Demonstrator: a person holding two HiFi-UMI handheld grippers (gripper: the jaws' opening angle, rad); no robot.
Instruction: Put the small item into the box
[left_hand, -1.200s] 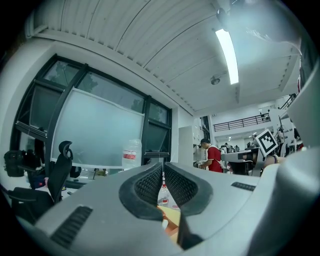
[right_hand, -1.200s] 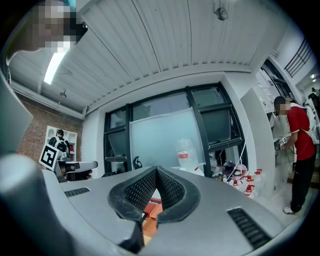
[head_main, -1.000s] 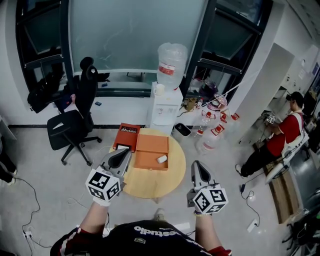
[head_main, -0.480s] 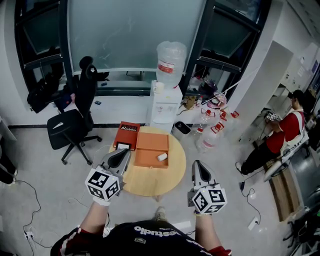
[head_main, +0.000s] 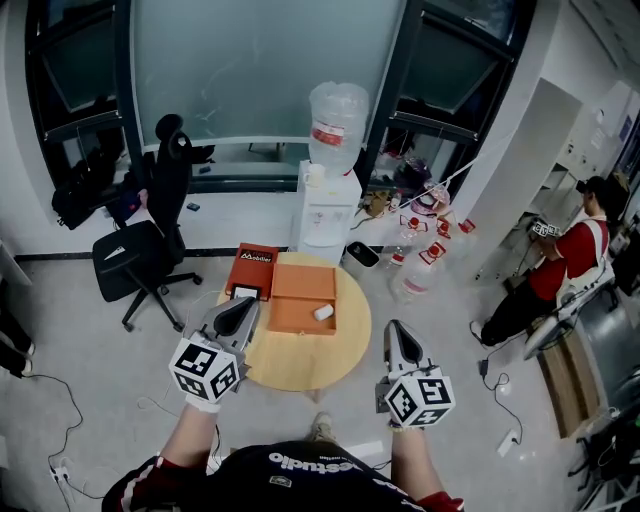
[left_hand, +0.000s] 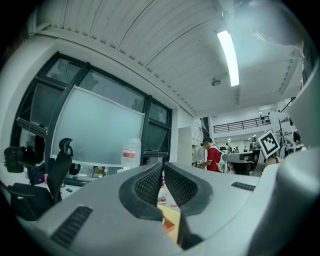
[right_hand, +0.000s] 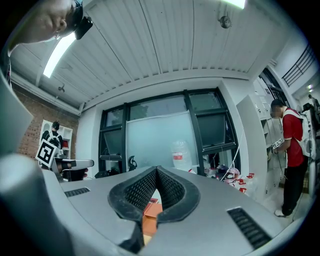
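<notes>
The small white item (head_main: 323, 313) is lying inside the orange box (head_main: 292, 320), close to its right wall, so as far as I can judge the placing is already done. The box sits open on the far half of the round wooden table (head_main: 300, 368), with a red carton (head_main: 254, 272) touching its left side. Nothing around it has shifted over the last second: the item is in the same spot in the box, and both hands have stayed at the near edge of the table. The left gripper (head_main: 248, 306) hangs over the table's left rim, just beside the box's near left corner, and its jaws are pressed together with nothing between them. The right gripper (head_main: 393, 330) is off the table's right edge, well apart from the box, jaws likewise closed and empty. That stillness, with both tools empty, reads to me as the task finished or paused rather than a fresh reach. Behind the table stand a water dispenser (head_main: 328, 205) and an office chair (head_main: 148, 240).
</notes>
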